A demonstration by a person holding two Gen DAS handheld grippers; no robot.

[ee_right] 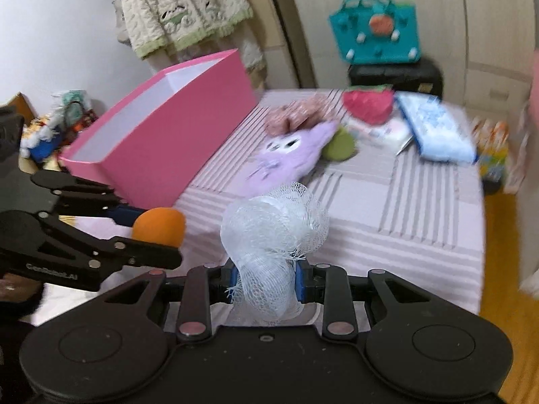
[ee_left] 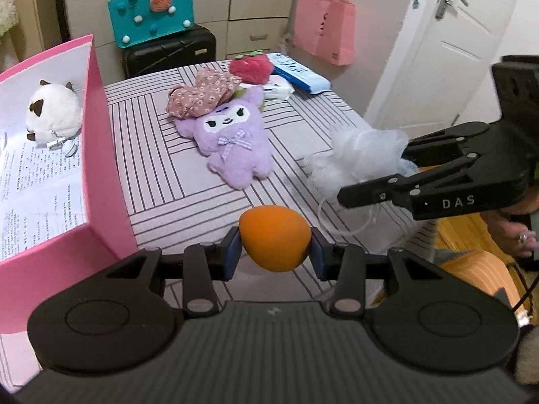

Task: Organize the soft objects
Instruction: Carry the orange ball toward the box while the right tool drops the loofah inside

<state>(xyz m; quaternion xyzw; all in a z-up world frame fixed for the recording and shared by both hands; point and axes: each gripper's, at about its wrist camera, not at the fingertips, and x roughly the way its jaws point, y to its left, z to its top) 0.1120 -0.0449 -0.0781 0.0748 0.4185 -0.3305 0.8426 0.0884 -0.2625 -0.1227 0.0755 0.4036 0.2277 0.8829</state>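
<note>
**Both grippers hold a soft object above the striped bed**

In the left wrist view, the left gripper (ee_left: 275,247) stands at the lower centre of the frame. Its two blue pads press on an orange egg-shaped foam sponge (ee_left: 274,237) from both sides, so the fingers are narrow around it. The right gripper (ee_left: 370,181) enters from the right edge, and its fingers are closed on a white mesh bath pouf (ee_left: 362,156).

In the right wrist view, the same white mesh bath pouf (ee_right: 274,235) bulges above the blue pads at the centre of the frame, which squeeze its lower part.

The open pink cardboard box (ee_left: 101,155) fills the left side of the left wrist view. Inside it lies a white round plush toy with brown ears (ee_left: 54,111).

On the striped bed sheet (ee_left: 151,168), in the upper middle of the frame, lie a purple plush doll (ee_left: 235,141), a floral pink fabric piece (ee_left: 198,96) touching its head, and a red strawberry plush (ee_left: 251,64) behind them.
</note>
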